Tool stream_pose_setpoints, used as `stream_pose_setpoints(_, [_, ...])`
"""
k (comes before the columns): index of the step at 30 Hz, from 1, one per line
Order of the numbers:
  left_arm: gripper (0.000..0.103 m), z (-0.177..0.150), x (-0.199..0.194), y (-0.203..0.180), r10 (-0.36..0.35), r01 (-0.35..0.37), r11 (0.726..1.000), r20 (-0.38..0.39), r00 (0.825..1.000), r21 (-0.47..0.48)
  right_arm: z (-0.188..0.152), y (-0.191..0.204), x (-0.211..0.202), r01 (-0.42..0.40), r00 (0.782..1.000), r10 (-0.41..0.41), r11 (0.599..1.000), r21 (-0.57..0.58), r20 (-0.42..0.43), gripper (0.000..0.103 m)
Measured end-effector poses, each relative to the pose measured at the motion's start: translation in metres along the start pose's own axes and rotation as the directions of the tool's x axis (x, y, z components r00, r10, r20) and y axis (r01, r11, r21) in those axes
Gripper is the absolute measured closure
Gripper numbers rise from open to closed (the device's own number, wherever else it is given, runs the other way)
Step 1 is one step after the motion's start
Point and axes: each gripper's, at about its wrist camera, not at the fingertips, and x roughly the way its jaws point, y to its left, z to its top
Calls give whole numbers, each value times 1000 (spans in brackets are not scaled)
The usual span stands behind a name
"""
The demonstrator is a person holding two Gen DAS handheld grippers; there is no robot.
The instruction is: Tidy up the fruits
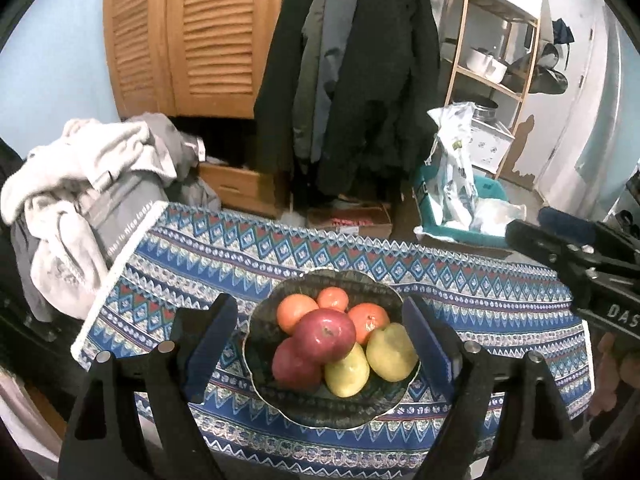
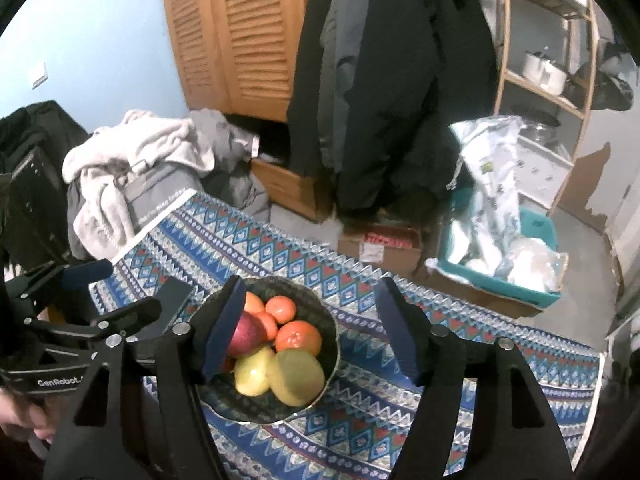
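Note:
A dark scalloped bowl [image 1: 256, 320] [image 2: 332, 344] sits on the blue patterned tablecloth [image 1: 480, 300] [image 2: 384, 420]. It holds a red apple [image 1: 326, 334] [image 2: 248, 334] on top of a second red apple [image 1: 294, 364], three oranges [image 1: 296, 312] [image 2: 298, 338] behind, and two yellow-green fruits [image 1: 392, 354] [image 2: 296, 376] in front. My left gripper [image 1: 320, 308] hovers above the bowl, open and empty. My right gripper [image 2: 310, 286] also hangs open above the table with nothing in it; its left finger hides part of the bowl. Each gripper shows at the edge of the other's view.
A heap of pale clothes [image 1: 80, 184] lies past the table's left edge. Dark coats [image 1: 352, 80] hang in front of a wooden louvred cupboard [image 1: 192, 32]. On the floor beyond the table stand a cardboard box [image 1: 352, 220] and a teal bin [image 1: 460, 224] with bags.

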Motion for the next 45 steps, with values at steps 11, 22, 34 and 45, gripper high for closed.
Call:
stream_pose_setpoints(11, [7, 8, -38, -17, -9, 8, 1000, 91, 996, 16, -8, -12, -44, 110, 989, -108, 994, -9, 99, 22])
stream_pose_setpoints(22, [1, 13, -60, -29, 7, -10, 1000, 151, 988, 23, -24, -42, -73, 158, 978, -161, 987, 37, 131, 21])
stream_pose_setpoints(34, [1, 13, -69, -43, 21, -28, 999, 170, 985, 38, -33, -61, -86, 175, 971, -184, 982, 69, 152, 21])
stream_pose_setpoints(45, [1, 16, -70, -49, 48, -58, 997, 175, 983, 49, -36, -67, -89, 177, 971, -188, 981, 80, 149, 21])
